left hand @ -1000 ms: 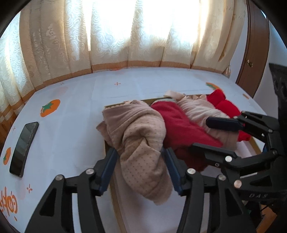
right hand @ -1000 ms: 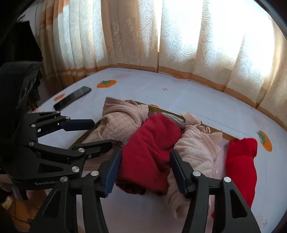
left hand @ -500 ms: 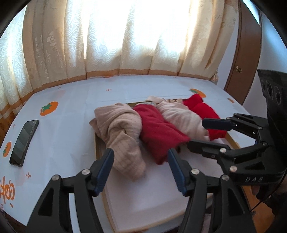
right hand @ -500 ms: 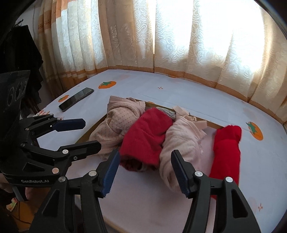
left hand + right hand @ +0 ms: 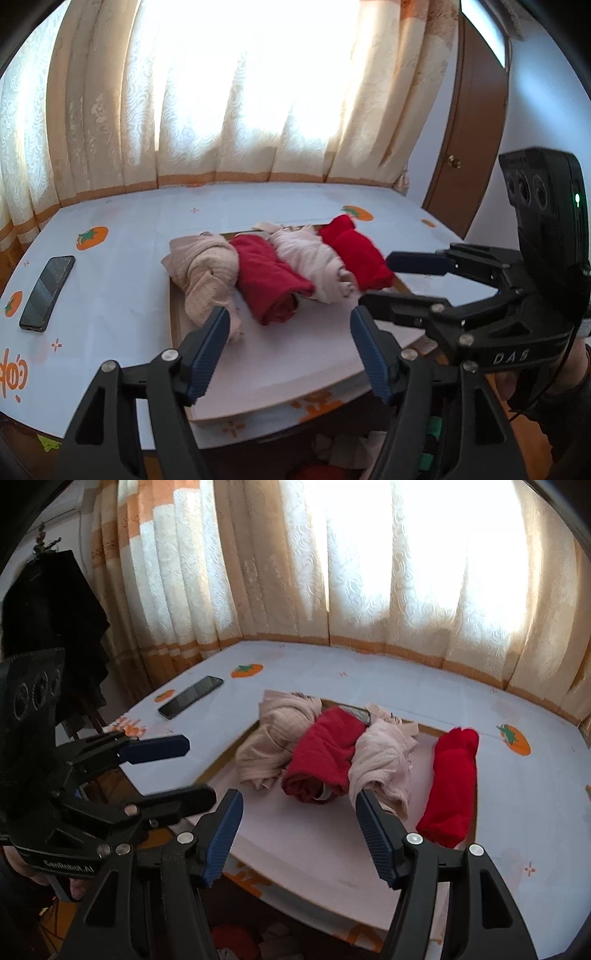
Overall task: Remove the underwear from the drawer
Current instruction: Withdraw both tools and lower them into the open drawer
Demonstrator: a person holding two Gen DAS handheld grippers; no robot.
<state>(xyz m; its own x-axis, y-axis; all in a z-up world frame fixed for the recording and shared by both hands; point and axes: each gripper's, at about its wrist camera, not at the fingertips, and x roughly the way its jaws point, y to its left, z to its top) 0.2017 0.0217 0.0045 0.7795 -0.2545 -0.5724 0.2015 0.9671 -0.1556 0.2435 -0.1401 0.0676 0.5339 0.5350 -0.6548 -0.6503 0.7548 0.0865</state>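
Observation:
Several rolled pieces of underwear lie in a row on a white board (image 5: 295, 354): a beige dotted one (image 5: 205, 273) (image 5: 273, 734), a dark red one (image 5: 271, 284) (image 5: 325, 753), a pale pink one (image 5: 314, 266) (image 5: 384, 760) and a bright red one (image 5: 354, 254) (image 5: 452, 782). My left gripper (image 5: 288, 325) (image 5: 184, 771) hangs in front of the beige and dark red pieces, its jaws opening with nothing between them. To its right, my right gripper (image 5: 297, 805) (image 5: 391, 280) is also opening and empty, short of the dark red and pink pieces.
The board rests on a table with a white cloth (image 5: 122, 280) printed with orange fruit. A black phone (image 5: 48, 291) (image 5: 192, 696) lies at the left. Curtains close off the back, a brown door (image 5: 476, 122) stands far right. Below the front edge, loose clothes (image 5: 332, 454) show.
Both grippers have let go and drawn back and up from the pile. The beige piece was between the left jaws and the dark red one between the right; both now lie on the board.

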